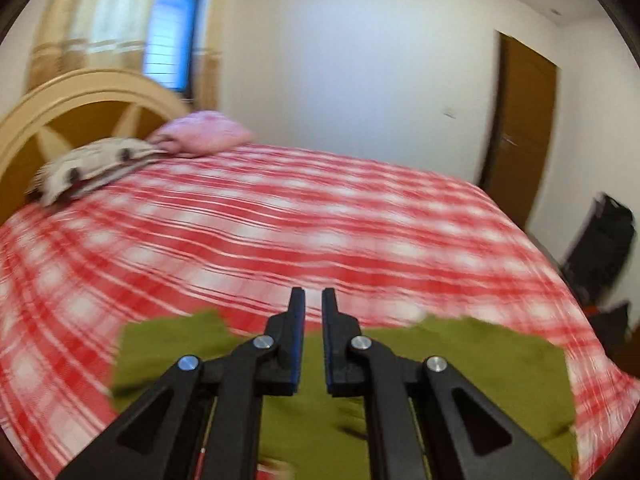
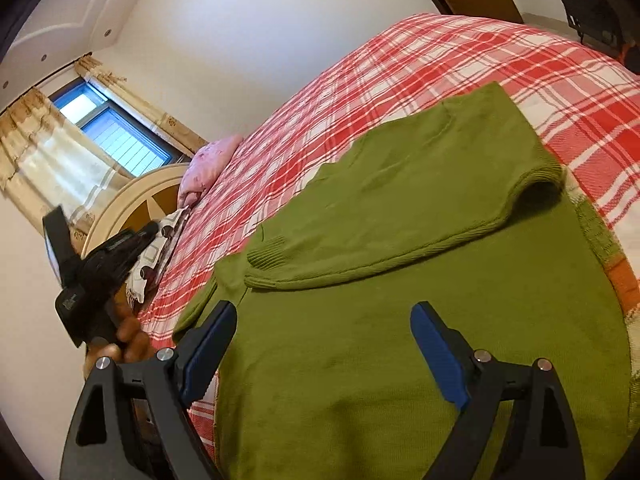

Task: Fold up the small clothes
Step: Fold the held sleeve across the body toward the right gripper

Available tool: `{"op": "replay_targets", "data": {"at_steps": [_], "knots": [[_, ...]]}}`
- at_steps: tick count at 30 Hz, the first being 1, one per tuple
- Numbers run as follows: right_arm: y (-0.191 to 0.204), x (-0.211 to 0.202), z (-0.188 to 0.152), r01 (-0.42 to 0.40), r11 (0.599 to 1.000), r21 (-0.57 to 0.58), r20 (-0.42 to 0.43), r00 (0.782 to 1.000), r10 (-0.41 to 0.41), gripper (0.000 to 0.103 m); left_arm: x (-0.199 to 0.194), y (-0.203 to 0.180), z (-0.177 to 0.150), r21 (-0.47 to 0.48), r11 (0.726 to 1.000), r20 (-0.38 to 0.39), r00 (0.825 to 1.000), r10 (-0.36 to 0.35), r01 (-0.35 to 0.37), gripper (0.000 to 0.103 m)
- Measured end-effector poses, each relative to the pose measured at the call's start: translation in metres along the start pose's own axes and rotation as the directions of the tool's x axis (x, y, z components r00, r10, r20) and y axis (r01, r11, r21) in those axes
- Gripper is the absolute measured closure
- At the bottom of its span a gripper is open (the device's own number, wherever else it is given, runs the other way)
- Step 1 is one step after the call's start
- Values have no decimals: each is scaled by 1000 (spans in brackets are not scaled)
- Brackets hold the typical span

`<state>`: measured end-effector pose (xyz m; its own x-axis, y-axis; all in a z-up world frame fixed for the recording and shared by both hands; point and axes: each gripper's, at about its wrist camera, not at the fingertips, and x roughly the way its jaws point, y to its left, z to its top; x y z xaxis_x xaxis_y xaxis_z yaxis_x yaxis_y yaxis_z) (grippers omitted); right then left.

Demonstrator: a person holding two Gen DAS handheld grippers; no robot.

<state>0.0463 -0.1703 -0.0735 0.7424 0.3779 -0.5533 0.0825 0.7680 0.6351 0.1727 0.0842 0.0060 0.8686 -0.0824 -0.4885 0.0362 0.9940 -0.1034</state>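
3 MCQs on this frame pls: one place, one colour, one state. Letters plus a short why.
1. The green sweater lies on:
A. a wooden floor
B. the red plaid bedspread
C. a chair

2. The pillow nearest the window is:
A. pink
B. blue
C. black

3. The right gripper is:
A. clamped on a sleeve
B. shut and empty
C. open above the sweater

B: plaid shows around the sweater's edges.
A: pink fabric sits by the headboard.
C: its blue pads stand wide apart with nothing pinched.

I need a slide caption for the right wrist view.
Open right gripper above a green sweater on a plaid bed.
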Motion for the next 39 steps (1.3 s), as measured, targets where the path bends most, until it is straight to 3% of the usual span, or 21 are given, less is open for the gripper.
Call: {"op": "replay_targets", "data": {"at_steps": [4,8,12,14,15,16,18,20,22,24,27,28,30,33,36,39], "knots": [[-8,-8,2,24,1000,4,15,1000,-24,14,15,-54,-27,62,995,-79,994,-75,80,95],[-7,-10,5,17,1000,-10,17,1000,-17,14,19,-59,-42,26,993,-148,983,-113,118,93],[30,6,15,-56,991,-122,-24,998,53,14,12,-27,-52,22,999,-166,986,-33,38,87],[58,21,20,-111,976,-188,-60,993,102,14,7,7,-53,-8,999,-174,984,29,-31,66],[77,34,23,-156,965,-210,-94,986,139,14,4,29,-55,-46,996,-180,982,61,-71,38],[94,48,26,-204,954,-221,-132,975,177,14,1,54,-56,-90,988,-182,978,105,-123,23],[135,89,28,-313,923,-223,-233,937,262,14,-10,103,-60,-150,960,-161,964,213,-237,25],[166,134,23,-364,911,-195,-319,902,292,21,-15,140,-64,-171,925,-157,936,314,-339,25],[186,178,13,-378,916,-135,-390,870,301,53,-15,179,-71,-214,884,-183,906,382,-416,25],[202,221,2,-379,922,-73,-453,837,308,58,-11,202,-79,-270,860,-203,899,388,-433,25],[219,279,-22,-360,933,4,-512,801,311,58,-3,229,-94,-363,835,-230,909,349,-412,25],[221,291,-26,-340,940,26,-518,800,304,58,1,234,-97,-384,832,-245,913,326,-400,25],[222,316,-36,-303,951,59,-531,797,287,58,3,242,-104,-458,827,-246,941,234,-326,25],[221,340,-45,-248,966,71,-542,803,246,58,-2,241,-107,-491,822,-212,955,210,-290,25],[227,352,-43,-244,968,57,-525,818,237,58,-2,237,-108,-483,833,-202,961,191,-268,25],[238,367,-39,-222,975,30,-517,831,205,58,10,228,-103,-417,876,-225,961,161,-244,25]]}}
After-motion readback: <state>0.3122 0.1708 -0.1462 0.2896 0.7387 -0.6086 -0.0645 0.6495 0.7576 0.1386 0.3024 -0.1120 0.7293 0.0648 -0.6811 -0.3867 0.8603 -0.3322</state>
